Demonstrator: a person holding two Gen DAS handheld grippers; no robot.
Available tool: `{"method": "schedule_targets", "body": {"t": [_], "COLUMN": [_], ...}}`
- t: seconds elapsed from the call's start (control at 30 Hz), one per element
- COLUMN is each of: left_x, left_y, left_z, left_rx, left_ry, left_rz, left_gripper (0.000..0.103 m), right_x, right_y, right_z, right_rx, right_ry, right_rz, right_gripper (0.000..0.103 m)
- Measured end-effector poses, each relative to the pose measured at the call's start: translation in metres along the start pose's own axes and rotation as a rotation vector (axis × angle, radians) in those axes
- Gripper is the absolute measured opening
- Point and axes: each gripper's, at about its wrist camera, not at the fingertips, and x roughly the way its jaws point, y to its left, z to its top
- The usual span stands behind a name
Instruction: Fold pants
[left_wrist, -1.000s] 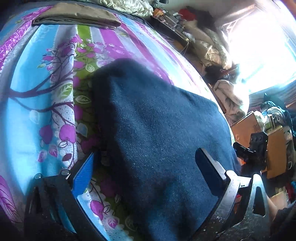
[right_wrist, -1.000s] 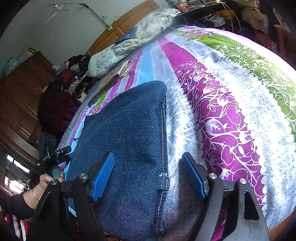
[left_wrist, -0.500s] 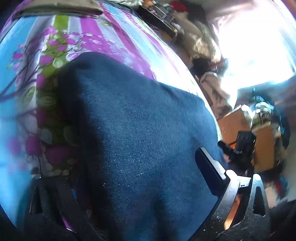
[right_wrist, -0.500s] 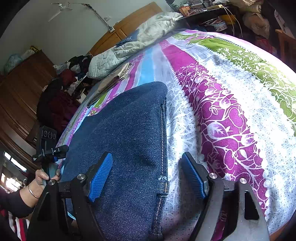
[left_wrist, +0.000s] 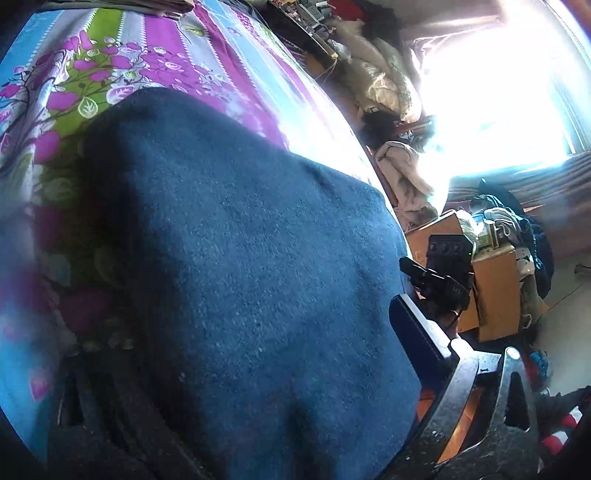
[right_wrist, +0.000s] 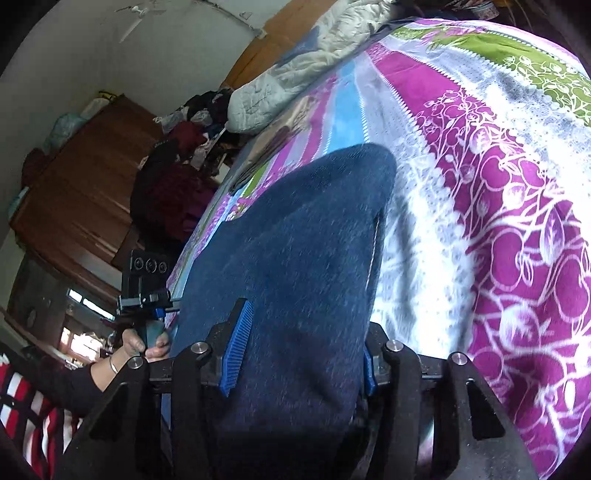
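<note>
While my right gripper (right_wrist: 299, 354) clamps the dark blue denim pants (right_wrist: 303, 258), their length runs away across the floral bedsheet (right_wrist: 498, 184), open rightward; my left gripper (left_wrist: 236, 398) straddles denim, grip unclear.

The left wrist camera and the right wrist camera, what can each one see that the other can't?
Only the left wrist view shows a bright window and cardboard boxes. Only the right wrist view shows a wooden wardrobe, a quilt and the hand holding the other gripper. Both show the blue jeans on the flowery bedsheet.
</note>
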Motion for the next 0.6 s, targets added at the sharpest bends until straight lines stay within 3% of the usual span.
{"method": "schedule_targets", "body": {"t": [0.07, 0.13, 0.17, 0.2, 0.23, 0.27, 0.3, 0.37, 0.6], "left_x": [0.000, 0.006, 0.010, 0.013, 0.013, 0.010, 0.004, -0.007, -0.055], "left_y": [-0.002, -0.001, 0.000, 0.000, 0.001, 0.003, 0.006, 0.009, -0.017], "left_z": [-0.005, 0.002, 0.007, 0.010, 0.012, 0.012, 0.010, 0.007, 0.027], "left_rx": [0.010, -0.019, -0.033, -0.049, -0.068, -0.075, -0.086, -0.113, -0.084], "left_ry": [-0.011, -0.030, -0.041, -0.048, -0.054, -0.066, -0.080, -0.100, -0.174], "left_rz": [-0.016, -0.003, 0.004, 0.001, 0.000, 0.003, -0.017, -0.076, -0.138], "left_gripper": [0.101, 0.100, 0.090, 0.064, 0.053, 0.035, 0.025, 0.023, 0.022], "right_x": [0.001, 0.010, 0.014, 0.015, 0.013, 0.008, 0.004, -0.003, 0.002], "right_y": [-0.001, -0.002, 0.001, 0.007, 0.015, 0.021, 0.029, 0.046, 0.137], "right_z": [-0.002, 0.004, 0.005, 0.005, 0.002, -0.001, -0.004, -0.006, 0.030], "right_rx": [0.008, 0.027, 0.020, 0.007, -0.011, -0.022, -0.035, -0.067, -0.232], "right_ry": [-0.018, -0.045, -0.056, -0.069, -0.087, -0.105, -0.121, -0.145, -0.210], "right_rz": [0.007, -0.004, -0.021, -0.041, -0.060, -0.068, -0.073, -0.090, -0.064], "right_gripper": [0.054, 0.044, 0.042, 0.039, 0.037, 0.033, 0.029, 0.026, 0.024]}}
